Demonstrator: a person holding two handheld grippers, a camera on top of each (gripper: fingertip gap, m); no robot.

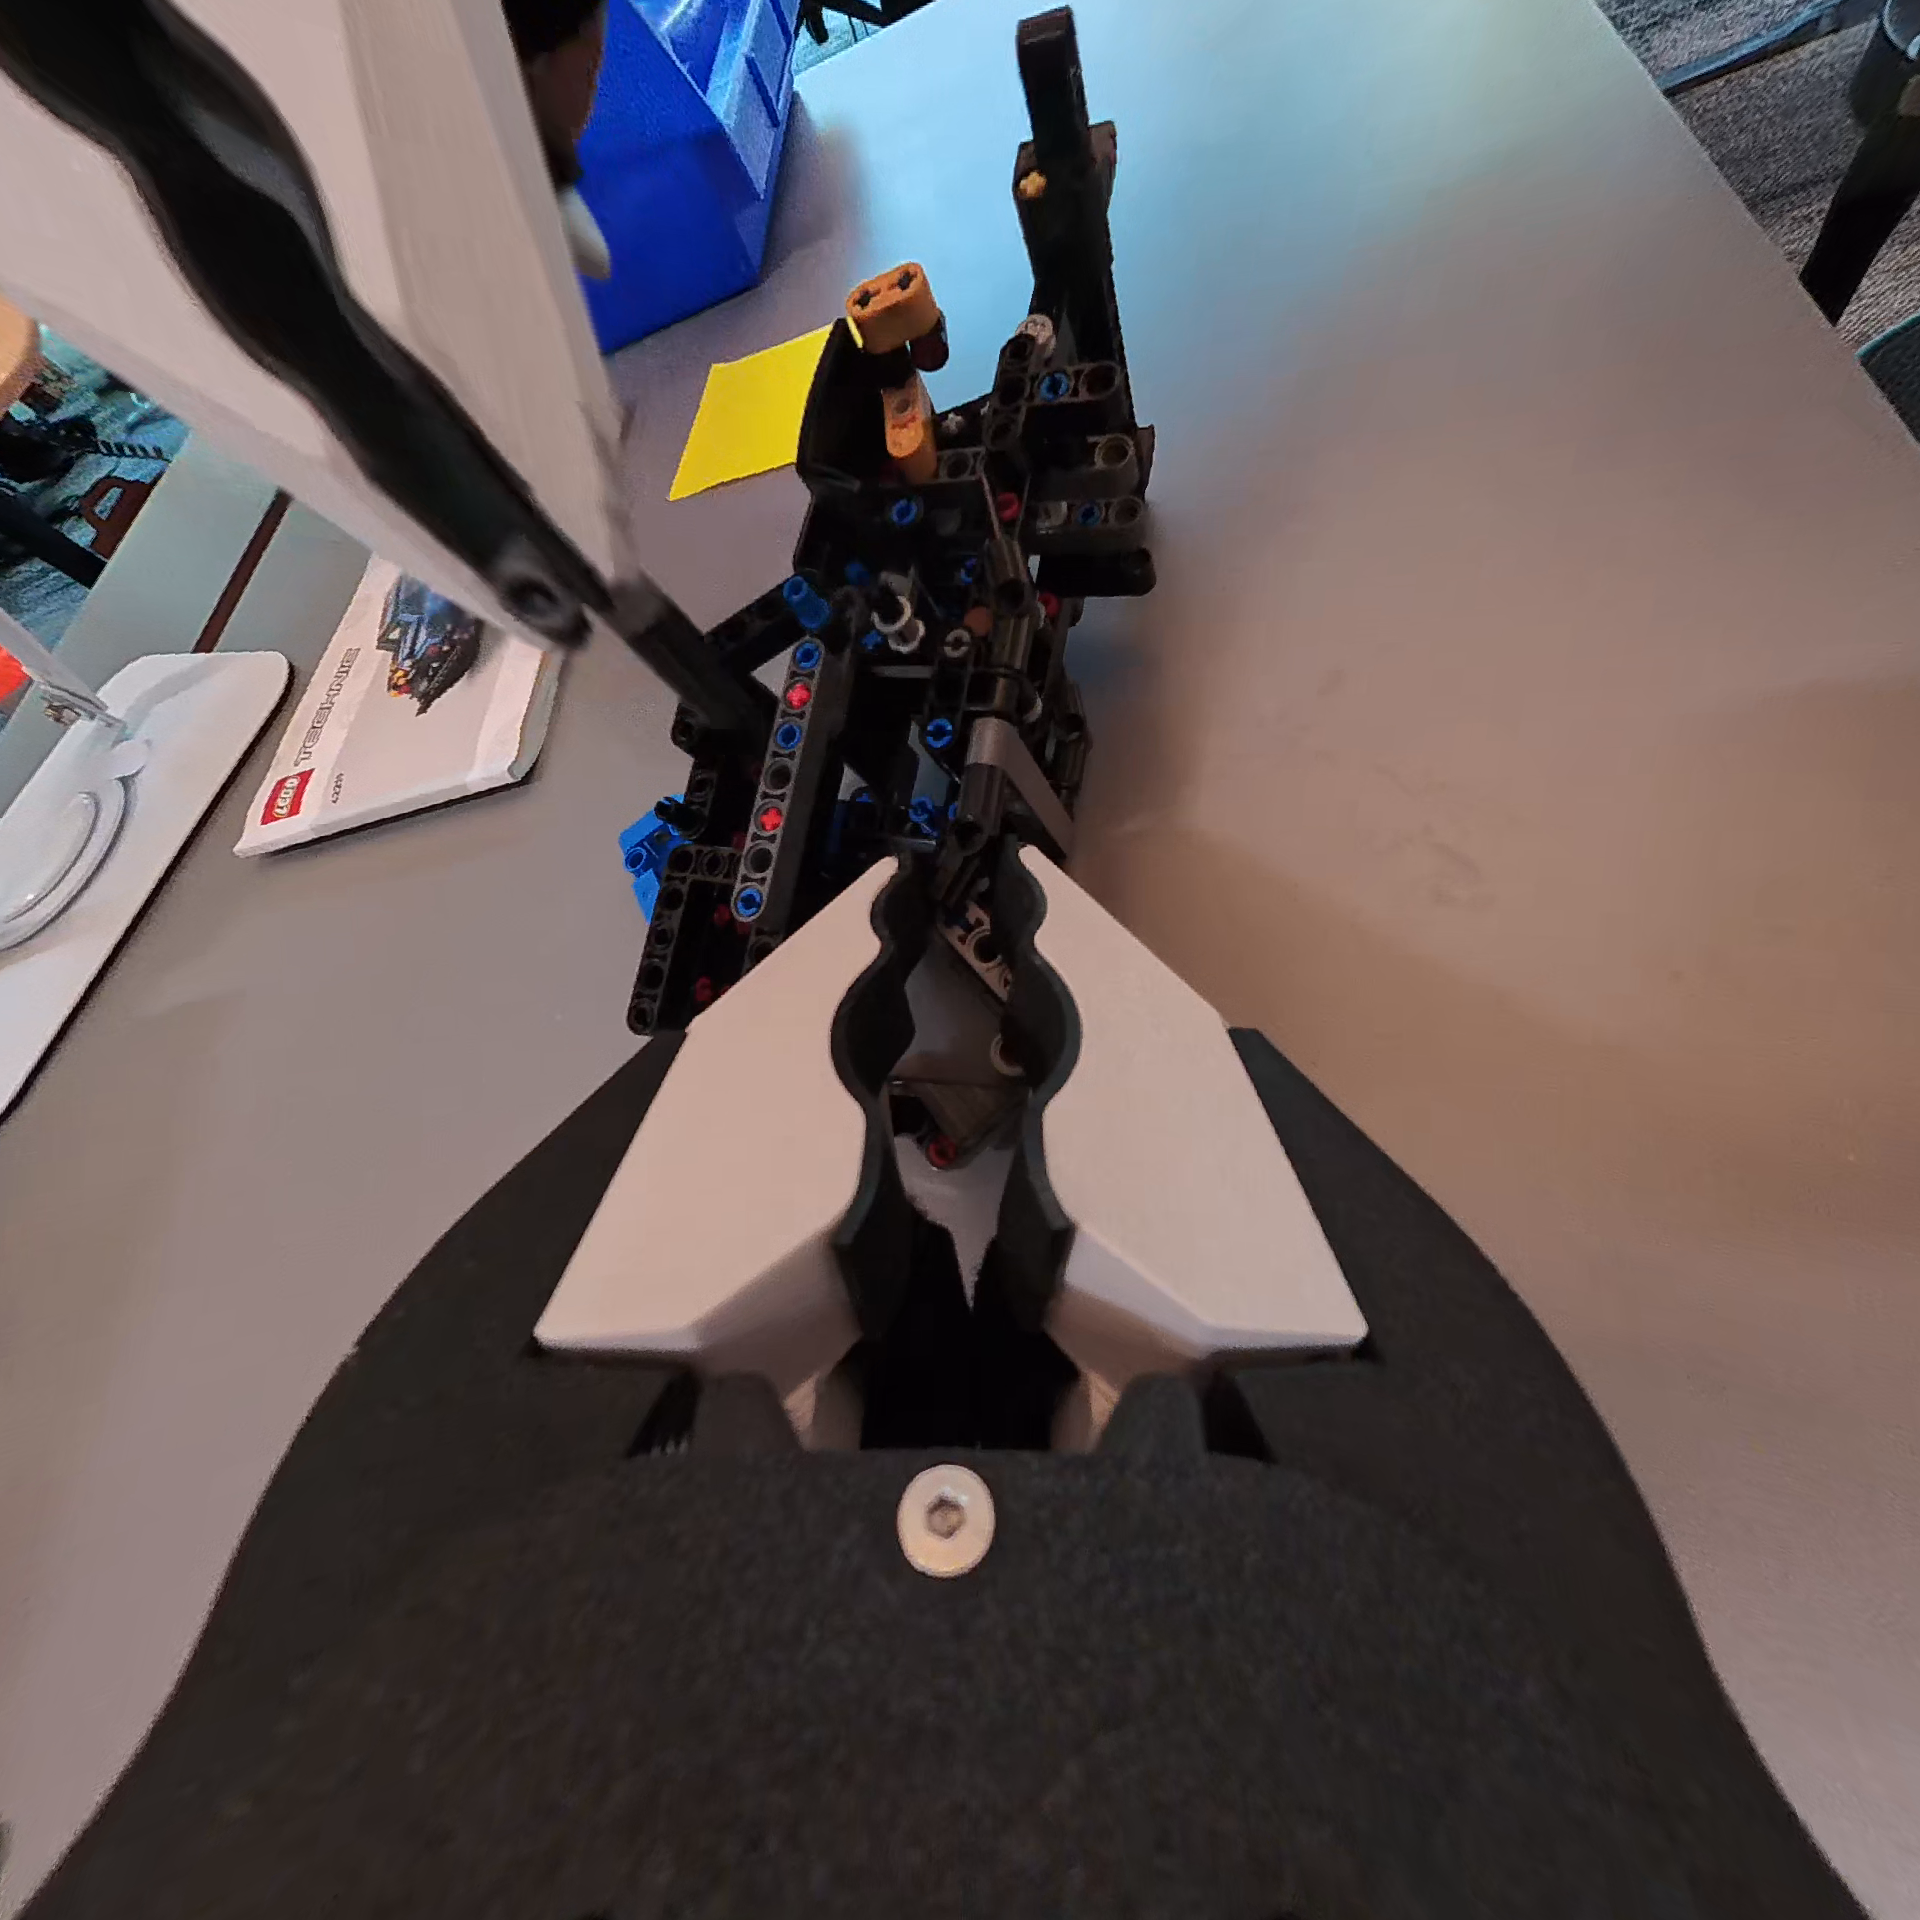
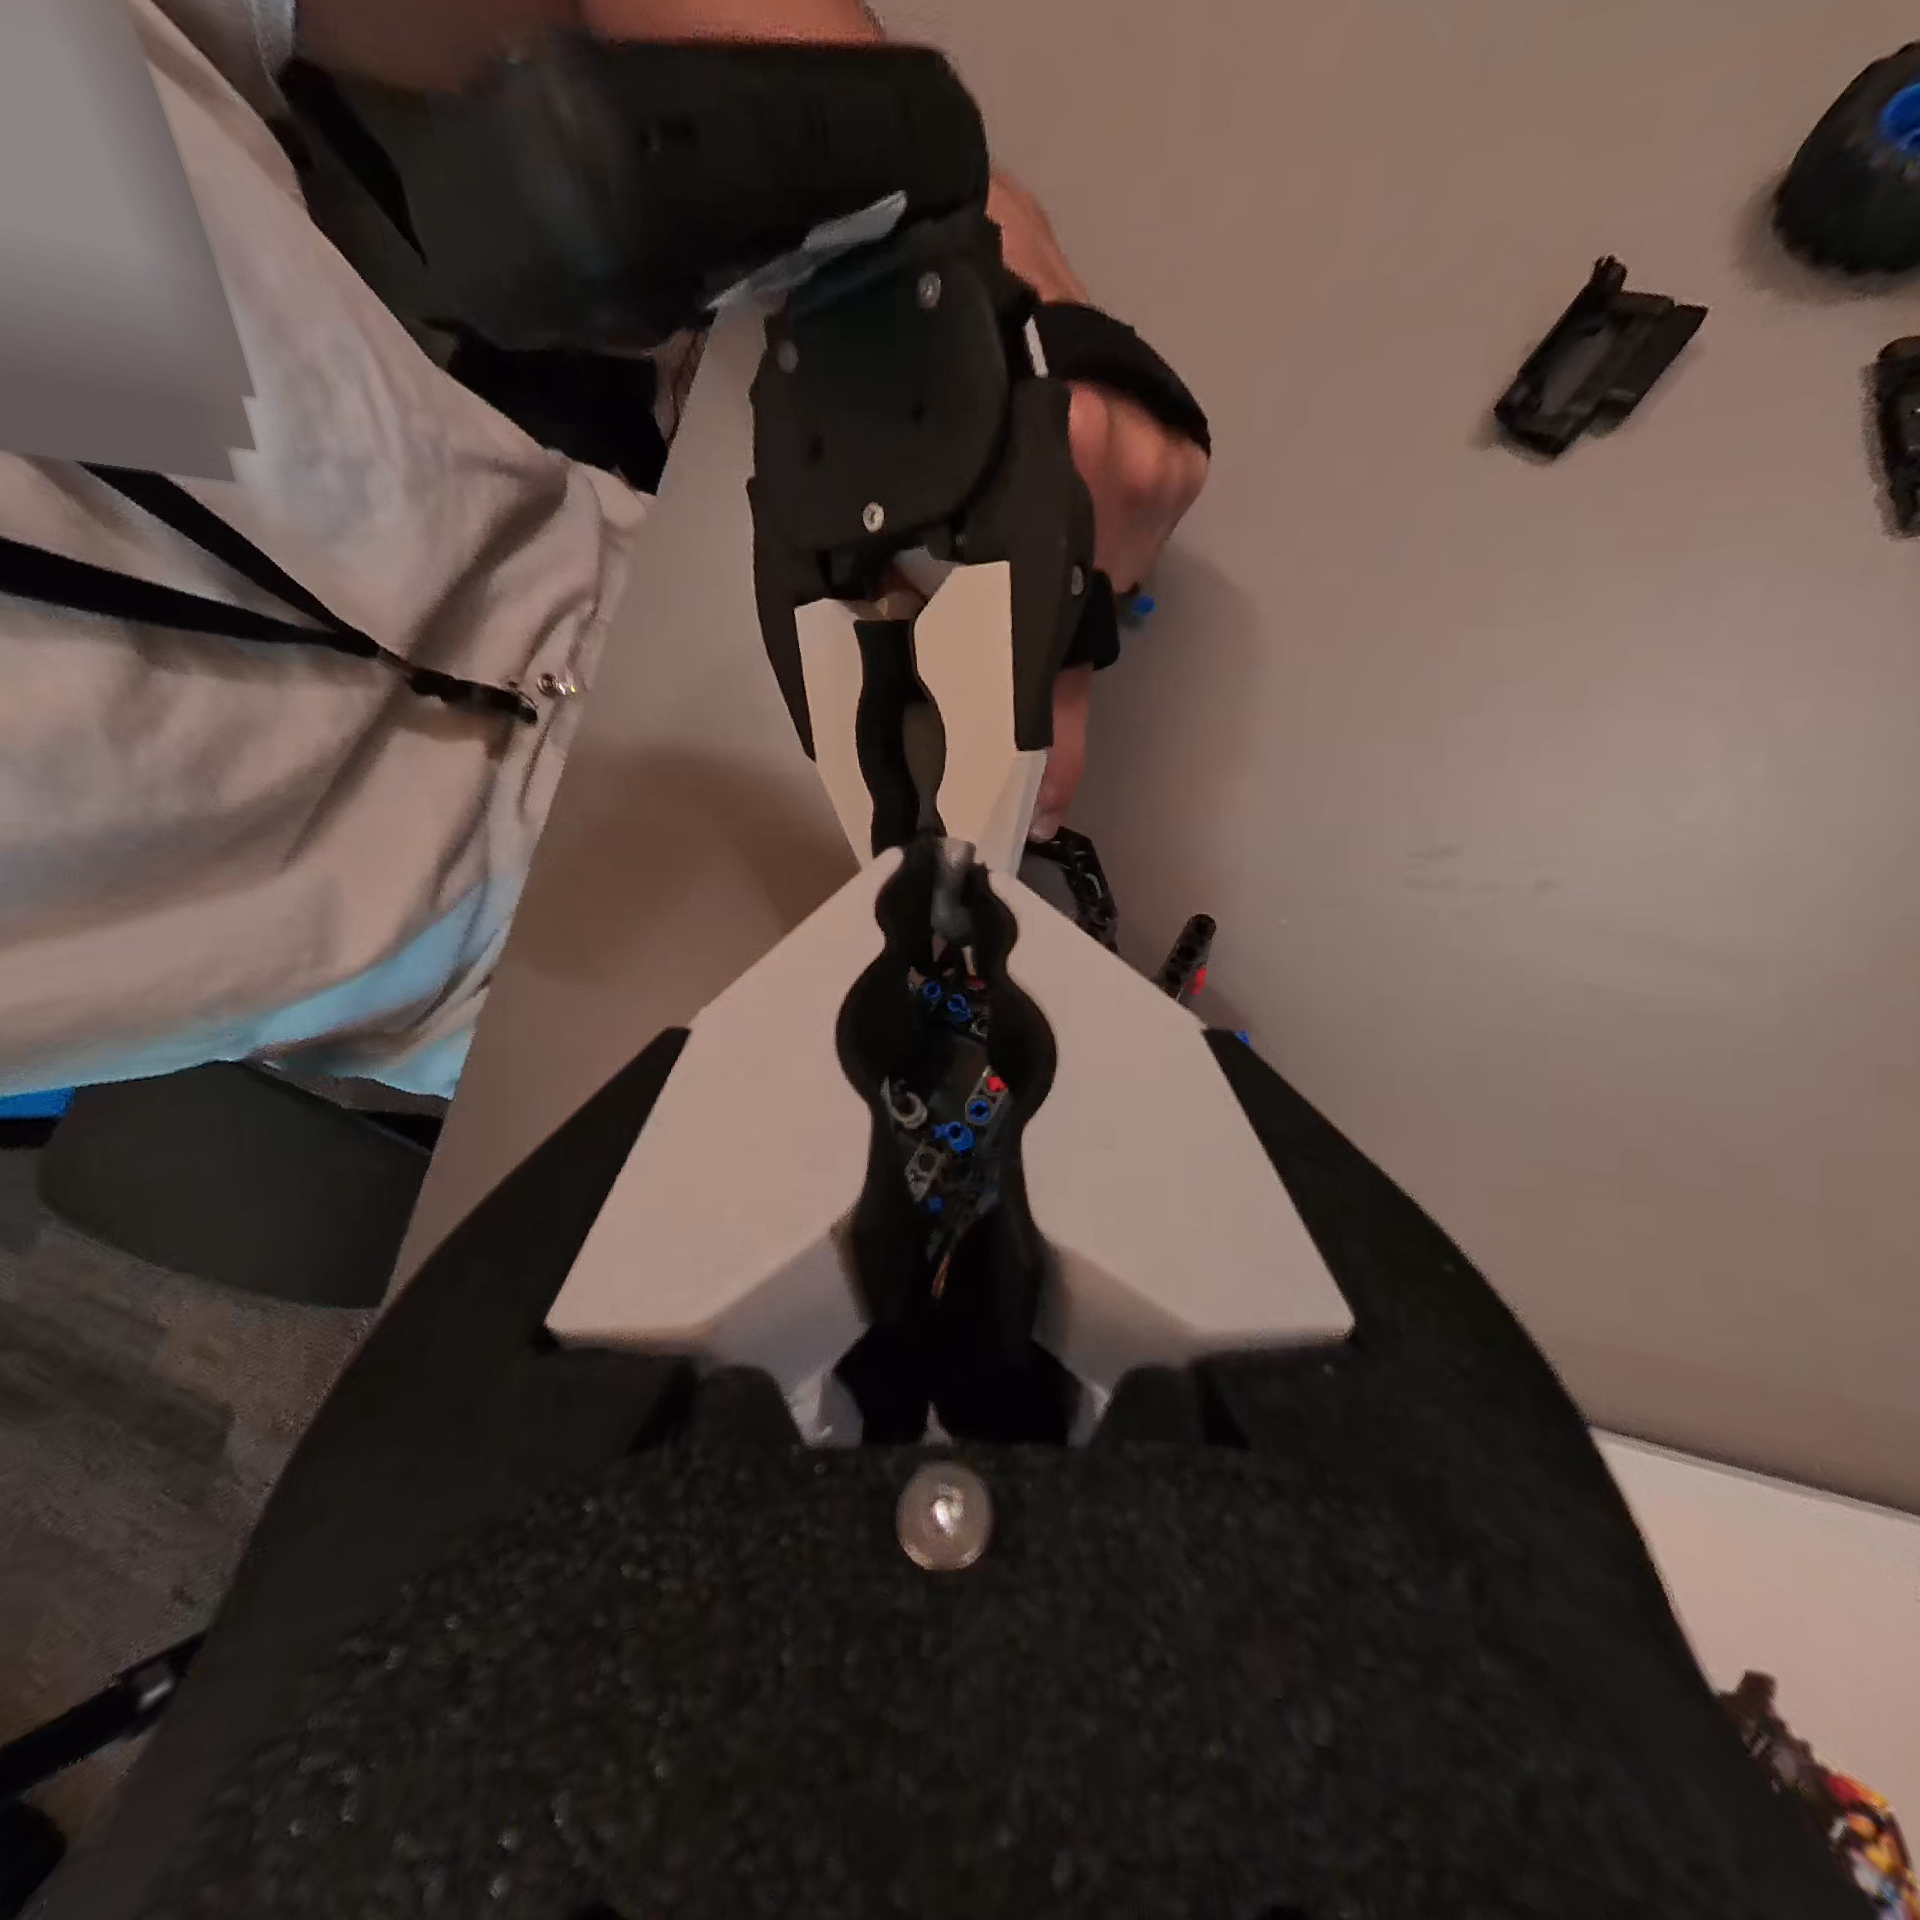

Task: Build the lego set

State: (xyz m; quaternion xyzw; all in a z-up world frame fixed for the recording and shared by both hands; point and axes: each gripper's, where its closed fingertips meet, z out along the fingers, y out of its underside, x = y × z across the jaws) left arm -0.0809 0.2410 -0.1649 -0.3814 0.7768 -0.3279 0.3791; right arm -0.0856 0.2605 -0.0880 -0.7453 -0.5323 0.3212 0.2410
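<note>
A black brick-built model [image 1: 914,582] with blue and red pins and orange connectors lies on the grey table [image 1: 1455,727]. My left gripper [image 1: 961,868] is shut on the model's near end, where a black rod with a grey sleeve [image 1: 987,764] sticks out. My right gripper [image 2: 940,883] is shut on a dark grey part at the model's edge. The model [image 2: 951,1132] shows between its fingers. One black finger [image 1: 665,644] of the right gripper reaches in from the upper left and touches the model's left beam. The left gripper [image 2: 920,821] faces the right one, almost tip to tip.
A blue bin [image 1: 686,177], a yellow paper square [image 1: 748,416] and a booklet [image 1: 405,707] lie left of the model. A black loose part [image 2: 1600,364], a tyre with a blue hub [image 2: 1860,177] and small parts [image 2: 1849,1808] lie around. A person's torso [image 2: 260,675] is close. Spacing between my two grippers at the tips: around 8 centimetres.
</note>
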